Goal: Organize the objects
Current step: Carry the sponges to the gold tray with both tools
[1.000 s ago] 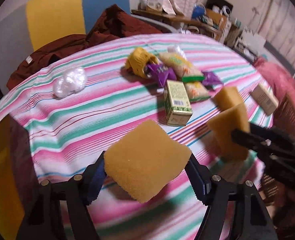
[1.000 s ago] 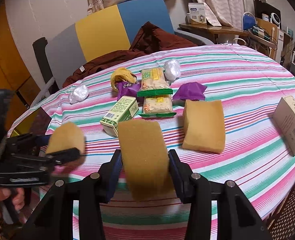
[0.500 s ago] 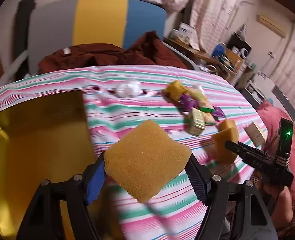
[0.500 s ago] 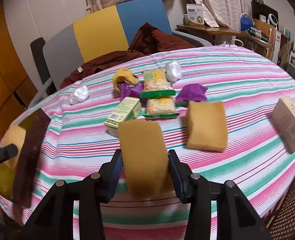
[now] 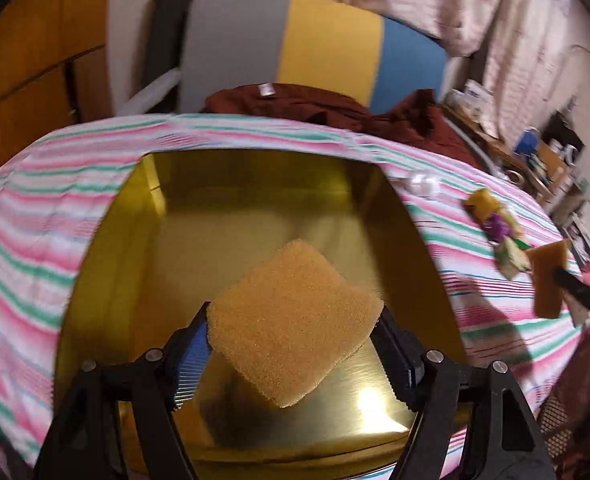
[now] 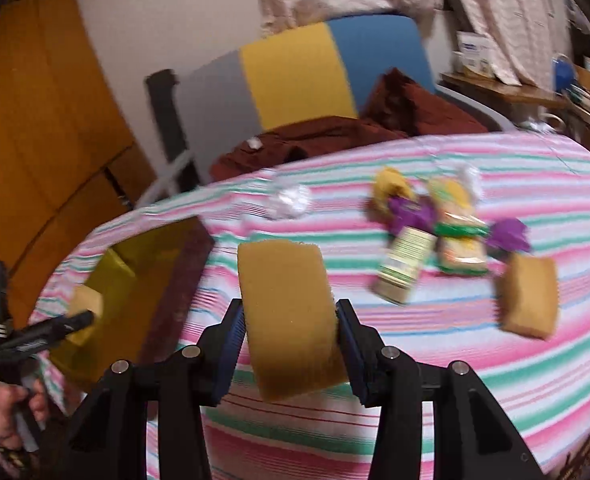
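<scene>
Two sponges held: left hand-held gripper (image 5: 291, 344) clamps a tilted sponge (image 5: 295, 320) above the gold tin (image 5: 255, 200). Right hand-held gripper (image 6: 289, 344) grips an upright sponge (image 6: 289, 316) over the striped surface (image 6: 475, 380); a third sponge (image 6: 529, 298) lies near snack packets (image 6: 455, 232).

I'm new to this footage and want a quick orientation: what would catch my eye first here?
First, the square yellow foam sponge clamped in the left gripper, hanging over the shiny gold metal tin on the pink-and-green striped tablecloth. Next, the right gripper holding an upright yellow sponge block, with a cluster of snack packets and a third loose sponge beyond it.
</scene>
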